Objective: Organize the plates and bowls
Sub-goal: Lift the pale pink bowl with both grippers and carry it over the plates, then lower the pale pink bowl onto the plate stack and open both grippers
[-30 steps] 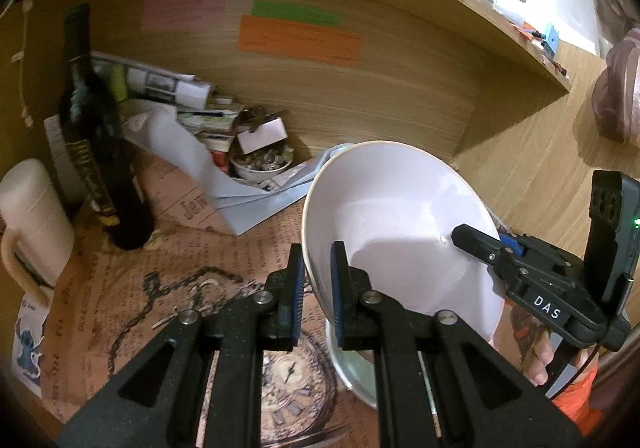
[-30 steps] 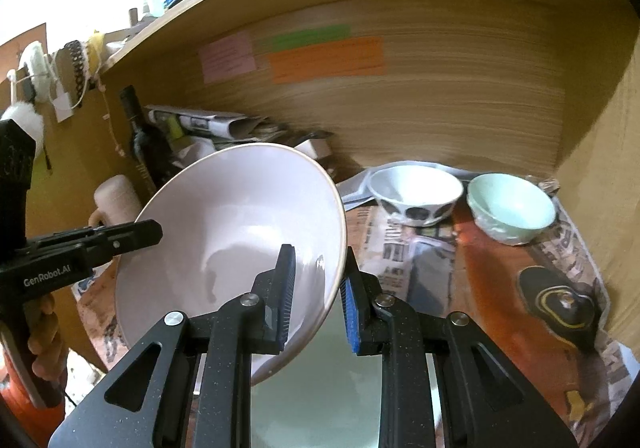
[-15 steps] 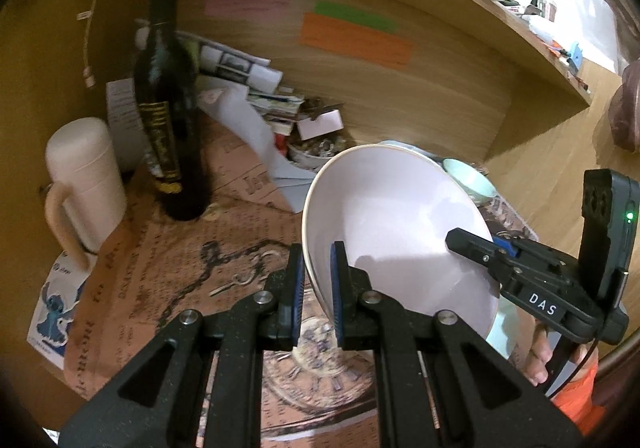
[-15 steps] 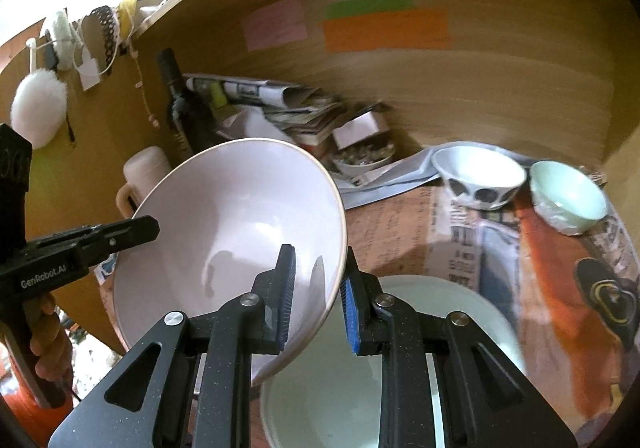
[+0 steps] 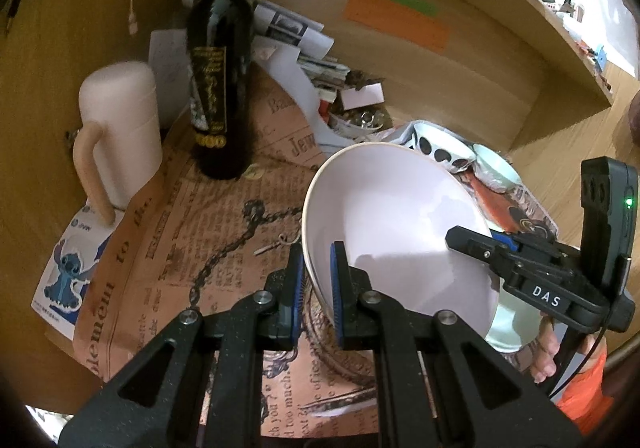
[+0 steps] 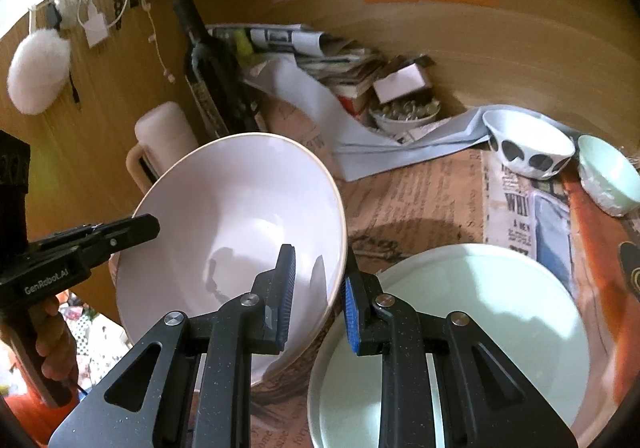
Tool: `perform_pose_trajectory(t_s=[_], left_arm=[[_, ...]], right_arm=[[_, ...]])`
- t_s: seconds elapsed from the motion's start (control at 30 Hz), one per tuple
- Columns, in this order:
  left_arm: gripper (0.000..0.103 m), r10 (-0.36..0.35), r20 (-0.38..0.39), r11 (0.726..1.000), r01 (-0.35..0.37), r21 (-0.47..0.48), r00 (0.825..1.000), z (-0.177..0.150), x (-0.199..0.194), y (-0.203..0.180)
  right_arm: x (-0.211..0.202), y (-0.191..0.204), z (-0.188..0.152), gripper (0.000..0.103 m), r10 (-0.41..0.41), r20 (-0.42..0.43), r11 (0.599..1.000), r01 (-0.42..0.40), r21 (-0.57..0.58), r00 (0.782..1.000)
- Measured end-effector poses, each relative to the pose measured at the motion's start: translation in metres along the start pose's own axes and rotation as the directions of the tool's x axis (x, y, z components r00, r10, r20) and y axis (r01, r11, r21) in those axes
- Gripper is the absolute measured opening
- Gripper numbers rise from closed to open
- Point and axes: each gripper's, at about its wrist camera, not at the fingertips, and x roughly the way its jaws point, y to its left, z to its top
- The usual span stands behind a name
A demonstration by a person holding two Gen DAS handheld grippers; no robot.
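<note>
A large pale pink bowl (image 5: pixel 392 232) hangs in the air between both grippers; it also shows in the right wrist view (image 6: pixel 240 232). My left gripper (image 5: pixel 316 280) is shut on its left rim. My right gripper (image 6: pixel 318 288) is shut on its right rim. A pale green plate (image 6: pixel 480 328) lies on the desk below and to the right, and a strip of it shows in the left wrist view (image 5: pixel 508 328). A white bowl with dark spots (image 6: pixel 528 148) and a small mint bowl (image 6: pixel 608 176) stand at the back right.
A dark wine bottle (image 5: pixel 220 80) and a cream mug (image 5: pixel 120 136) stand at the back left. Newspapers and a small dish of trinkets (image 6: pixel 404 112) crowd the back wall. A shelf overhangs the desk. Printed paper (image 5: pixel 200 232) covers the desk.
Both grippers have carried the pink bowl up and back toward the near left. The green plate now shows more fully beneath it on the right.
</note>
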Motion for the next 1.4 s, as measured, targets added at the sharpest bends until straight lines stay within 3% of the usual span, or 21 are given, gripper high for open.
perform_pose_trajectory(t_s=[0.5,0.83,1.0,1.07,1.1,1.23,1.4], left_arm=[[0.01,-0.007,-0.075,0.998,0.003,-0.058,0.997,-0.021,0.021,0.024],[0.01,-0.02,-0.073,0.998,0.015,-0.068,0.997,-0.022,0.029,0.029],[0.013,-0.03,-0.073,0.998,0.026,-0.056,0.997,-0.021,0.03,0.029],[0.017,-0.021,-0.061,0.999,0.018,-0.05,0.998,-0.019,0.027,0.028],[0.019,-0.012,-0.05,0.999,0.01,-0.044,0.999,-0.019,0.024,0.027],[0.053,0.024,0.02,0.999,-0.024,-0.031,1.0,-0.016,0.01,0.023],[0.055,0.033,0.081,0.999,-0.032,-0.02,0.996,-0.007,-0.007,0.015]], right_arm=[[0.032,0.01,-0.009,0.02,-0.018,-0.11,1.0,0.017,-0.016,0.994],[0.035,0.012,-0.008,0.023,-0.039,-0.116,0.999,0.035,-0.029,0.993],[0.033,0.012,-0.008,0.034,-0.027,-0.1,0.999,0.024,-0.026,0.995],[0.026,0.014,-0.007,0.048,-0.033,-0.068,0.999,0.031,-0.034,0.997],[0.022,0.015,-0.006,0.051,-0.039,-0.046,0.998,0.037,-0.041,0.998],[0.004,0.018,-0.001,0.061,-0.051,0.018,0.997,0.052,-0.065,0.999],[-0.012,0.008,0.005,0.061,-0.045,0.057,0.998,0.048,-0.051,0.997]])
